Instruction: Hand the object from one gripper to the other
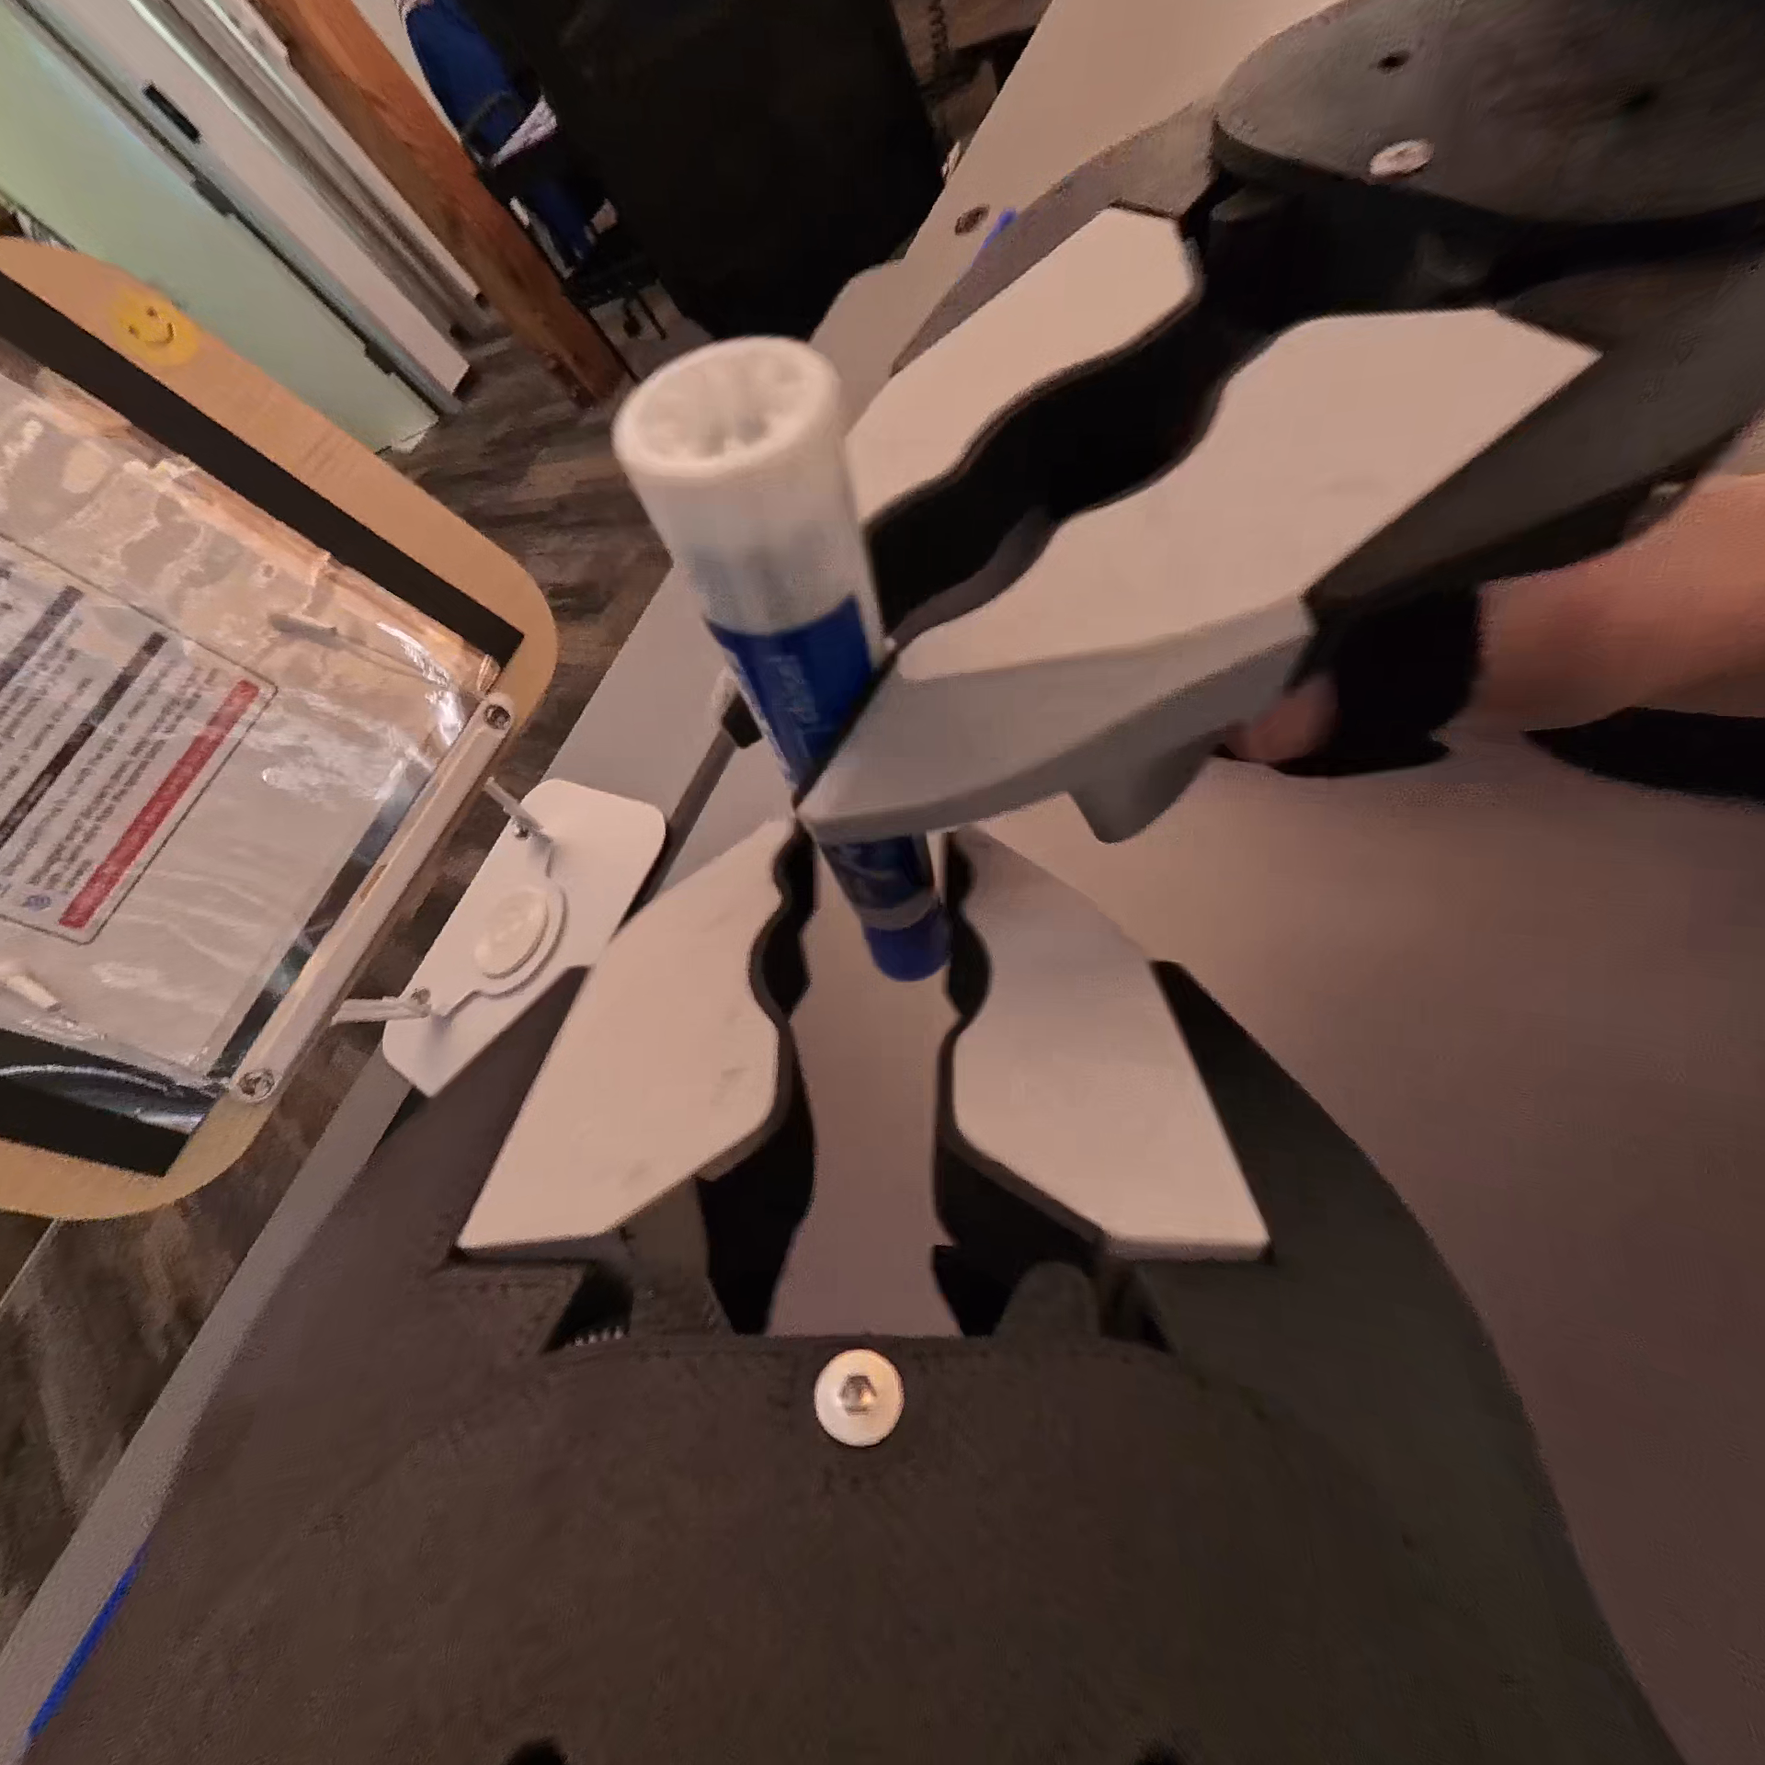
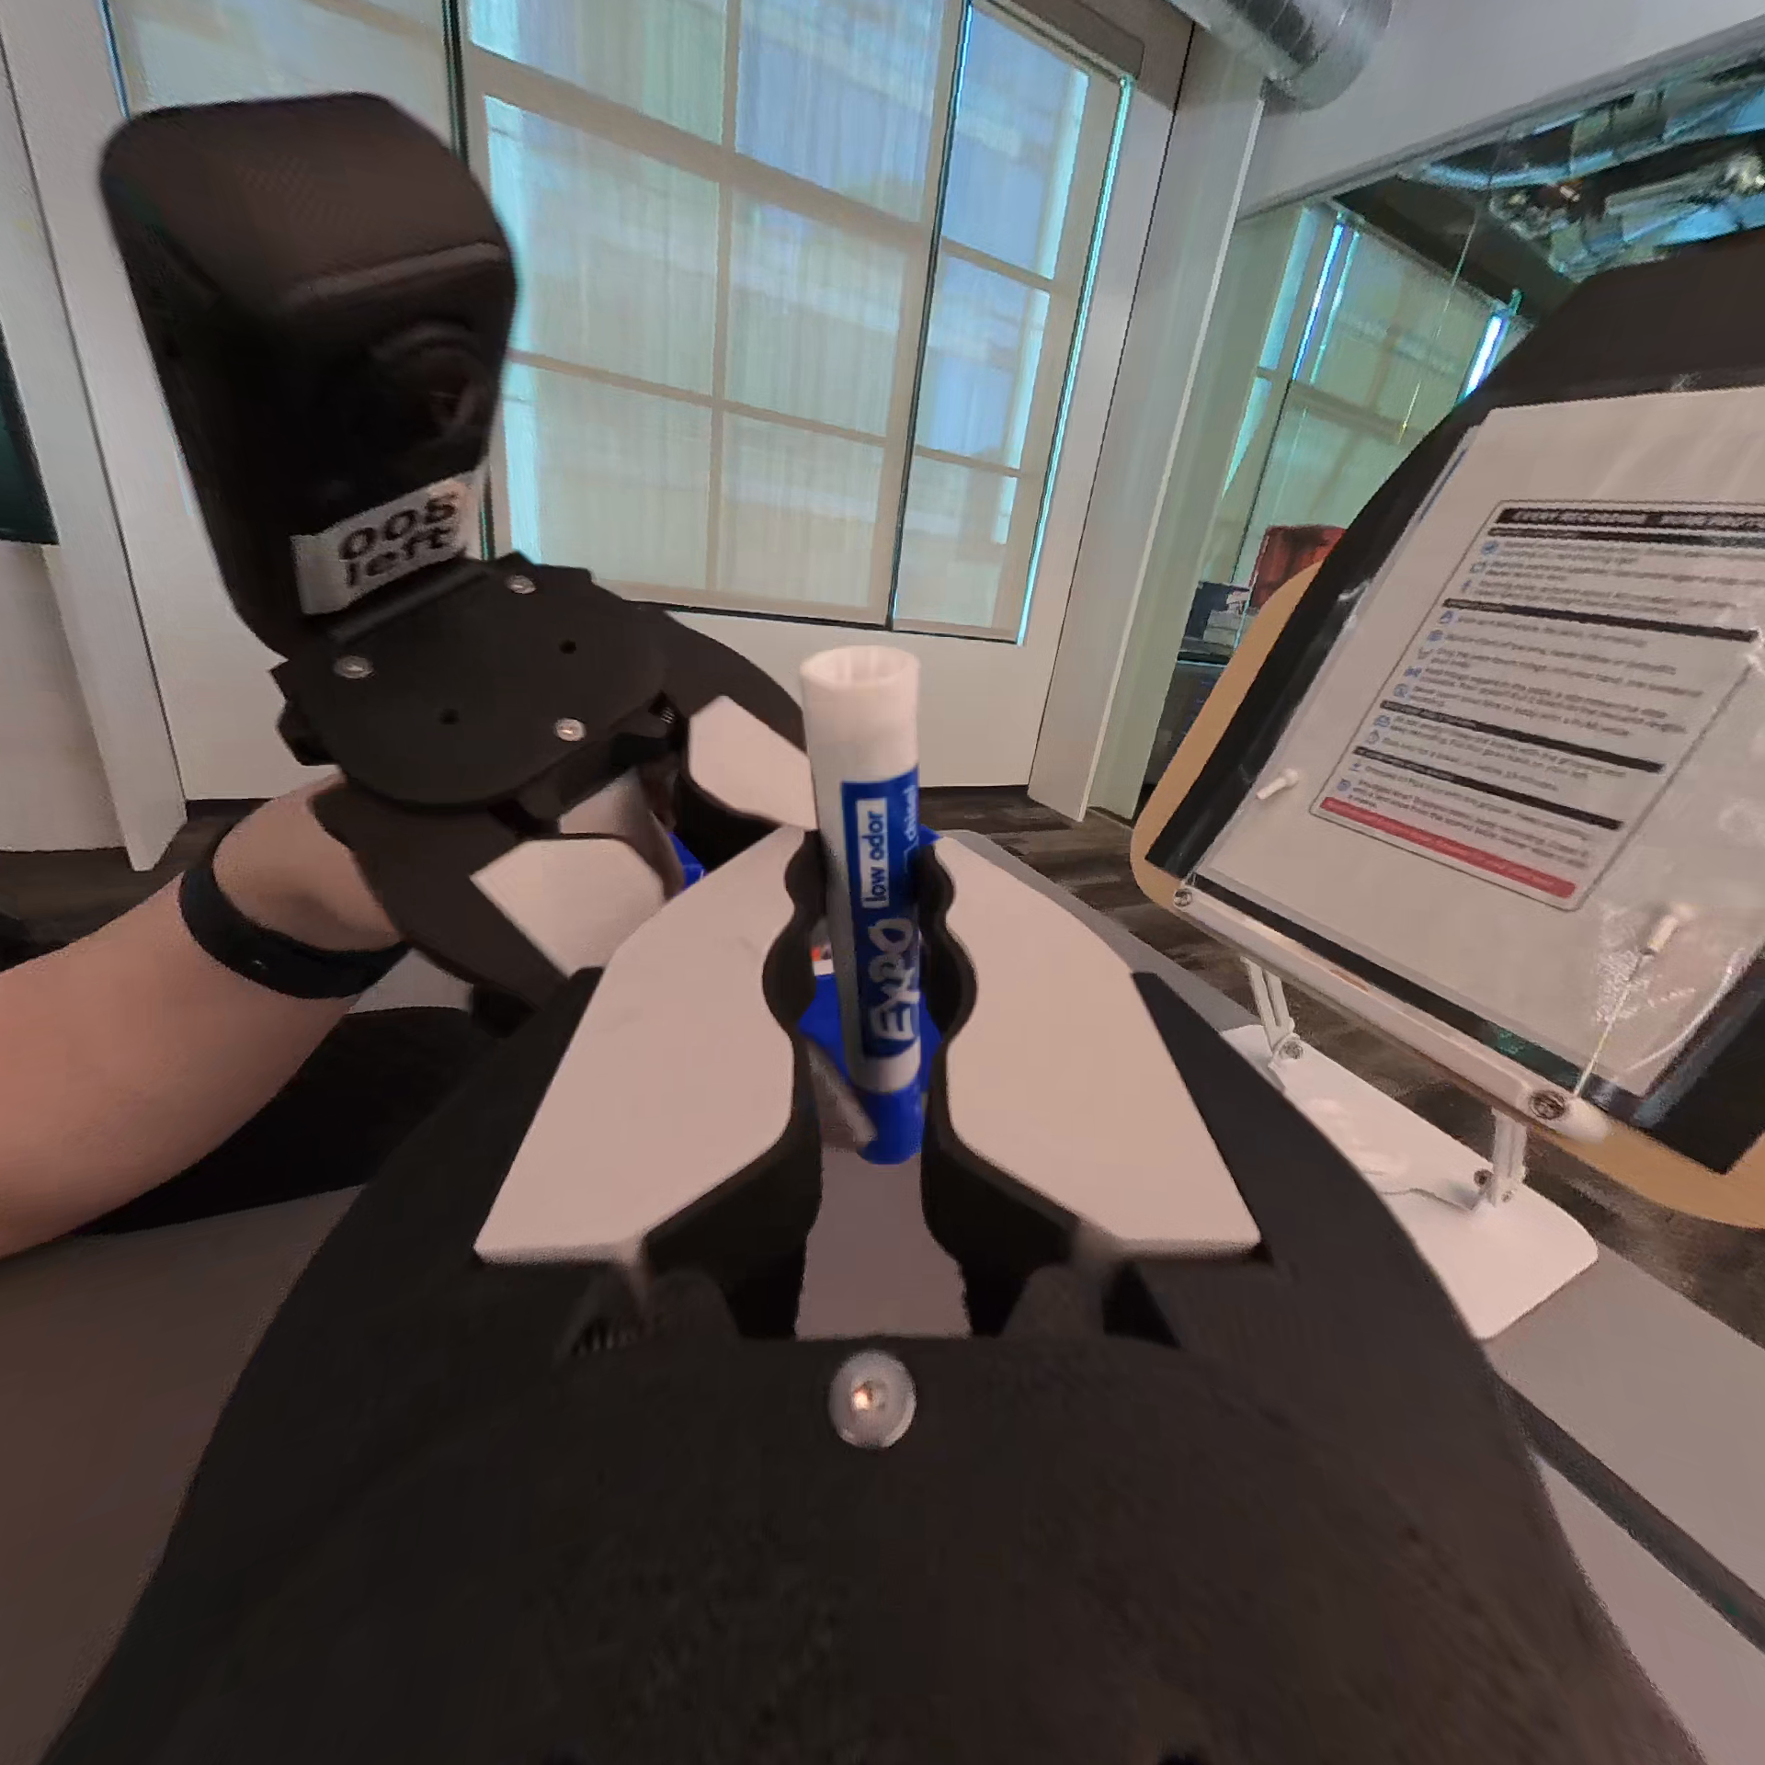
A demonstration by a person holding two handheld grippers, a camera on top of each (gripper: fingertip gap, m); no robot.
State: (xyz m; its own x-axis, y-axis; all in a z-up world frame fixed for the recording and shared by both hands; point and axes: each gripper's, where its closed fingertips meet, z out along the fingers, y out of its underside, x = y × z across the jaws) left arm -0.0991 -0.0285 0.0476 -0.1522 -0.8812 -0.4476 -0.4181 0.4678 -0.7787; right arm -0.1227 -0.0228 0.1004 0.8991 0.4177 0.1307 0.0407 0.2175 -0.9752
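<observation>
Your left gripper [image 1: 874,917] waits spread around the blue cap end of the marker [image 1: 764,573], gripping nothing, while your right gripper [image 2: 864,917] clamps the barrel upright above the table [image 1: 1433,1051], leaving the lower end free.

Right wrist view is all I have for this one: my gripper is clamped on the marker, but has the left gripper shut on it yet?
Observer: No. In the left wrist view the left gripper is open, its jaws standing apart on either side of the marker.
Operator: Which part of the marker sits between them?
Observer: The blue bottom end, just below where the right gripper clamps the barrel.
Operator: Is that end resting on anything?
Observer: It does not seem so. It appears to hang in the air above the grey table.
</observation>
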